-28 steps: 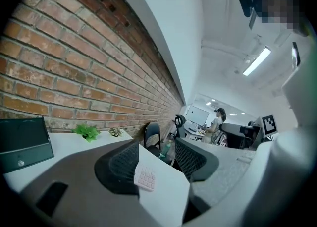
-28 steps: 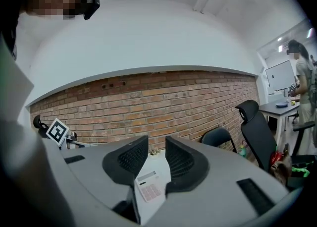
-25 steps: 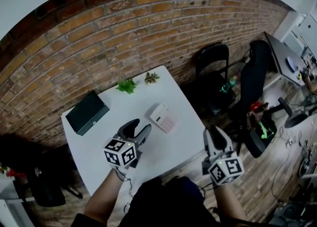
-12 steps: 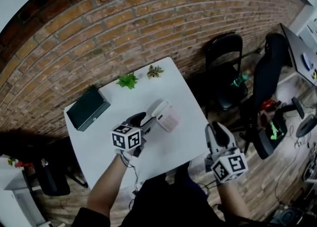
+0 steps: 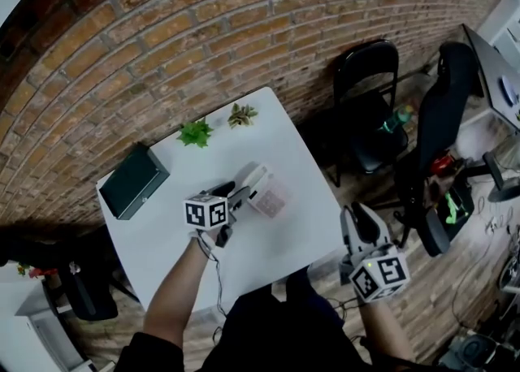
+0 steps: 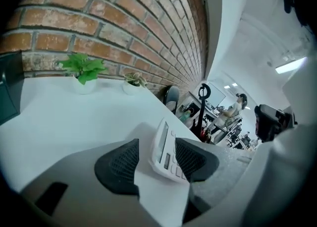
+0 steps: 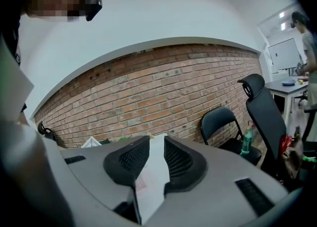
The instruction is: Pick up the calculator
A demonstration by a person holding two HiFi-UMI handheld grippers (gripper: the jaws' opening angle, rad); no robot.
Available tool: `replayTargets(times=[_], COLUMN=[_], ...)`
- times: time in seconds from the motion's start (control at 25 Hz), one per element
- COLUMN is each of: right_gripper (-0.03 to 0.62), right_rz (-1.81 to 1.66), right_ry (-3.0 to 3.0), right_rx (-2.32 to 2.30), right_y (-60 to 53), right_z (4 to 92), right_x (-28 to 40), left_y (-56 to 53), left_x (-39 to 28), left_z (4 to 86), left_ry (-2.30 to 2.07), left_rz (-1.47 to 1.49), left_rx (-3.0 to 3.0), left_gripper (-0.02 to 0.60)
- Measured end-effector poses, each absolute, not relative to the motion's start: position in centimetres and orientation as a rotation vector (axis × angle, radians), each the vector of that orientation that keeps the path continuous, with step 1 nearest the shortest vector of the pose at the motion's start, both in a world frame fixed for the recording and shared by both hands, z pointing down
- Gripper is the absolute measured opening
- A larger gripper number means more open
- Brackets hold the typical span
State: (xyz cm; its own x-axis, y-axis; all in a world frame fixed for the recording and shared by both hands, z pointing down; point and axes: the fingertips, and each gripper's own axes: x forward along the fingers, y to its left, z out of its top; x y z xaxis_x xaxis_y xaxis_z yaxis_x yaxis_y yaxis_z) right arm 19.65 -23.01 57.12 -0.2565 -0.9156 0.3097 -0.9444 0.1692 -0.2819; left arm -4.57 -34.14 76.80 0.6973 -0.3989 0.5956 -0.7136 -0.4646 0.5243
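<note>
Around the calculator (image 5: 266, 192) the white table (image 5: 280, 147) is bare on every side but its left, where the left gripper (image 5: 236, 198) lies low on the surface. The table's right edge runs near the calculator's far side. That gripper's jaws stand apart and straddle the calculator's near end. One pad (image 6: 192, 159) looks to be against the key face, while the other pad (image 6: 119, 164) is clear of it, with table showing between. Right of the calculator, past the table edge, the right gripper (image 5: 358, 220) hangs over the wood floor (image 5: 455, 281), its jaws parted and nothing between them.

One dark green box (image 5: 132, 182) sits well left of the calculator. Two potted plants stand beyond it by the brick wall (image 5: 162, 45): a green plant (image 5: 195, 132) and a paler plant (image 5: 242, 115). Two black chairs stand to its right, a folding chair (image 5: 367, 90) and an office chair (image 5: 443, 114).
</note>
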Motion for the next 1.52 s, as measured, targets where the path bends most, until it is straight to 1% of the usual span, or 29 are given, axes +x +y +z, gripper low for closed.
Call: replayTargets(times=[0.36,0.64,0.8,0.88,1.04,1.28,1.52], right_gripper=[0.080,0.069,0.064,0.060,0.054,0.043,0.037], right_rz=[0.705,0.734,0.736,0.728,0.726,0.729,0.718], right_ry=[-2.326,-2.327,-2.333,-2.340,-2.362,-2.377,-2.407], right_rx=[1.868,1.861,1.856,1.845,1.824,1.784,1.747], right_y=[-23.3,-22.8,-22.6,-22.6,-22.4,-21.9,-21.6], right_z=[58.8,59.4,59.3,59.1,58.9,58.9,58.4], right_x=[20.3,20.6,20.4,20.2,19.5,18.1,16.8], left_y=[-35.0,-34.7,-34.7,-34.6,-34.4,-33.7,-32.7], left_x=[-2.7,-1.0,-0.7,-0.8,-1.1,-1.0,-1.1], left_z=[79.4,79.9,79.5,78.9,78.3,76.6,75.6], left_ry=[-0.798,-0.738,-0.729,-0.739,-0.749,-0.739,-0.726], left_rz=[0.477,0.473,0.455,0.437,0.408,0.310,0.277], left_rx=[2.048,2.031,2.028,2.035,2.031,2.002,1.996], left_gripper=[0.227,0.213,0.169,0.125,0.086,0.055,0.054])
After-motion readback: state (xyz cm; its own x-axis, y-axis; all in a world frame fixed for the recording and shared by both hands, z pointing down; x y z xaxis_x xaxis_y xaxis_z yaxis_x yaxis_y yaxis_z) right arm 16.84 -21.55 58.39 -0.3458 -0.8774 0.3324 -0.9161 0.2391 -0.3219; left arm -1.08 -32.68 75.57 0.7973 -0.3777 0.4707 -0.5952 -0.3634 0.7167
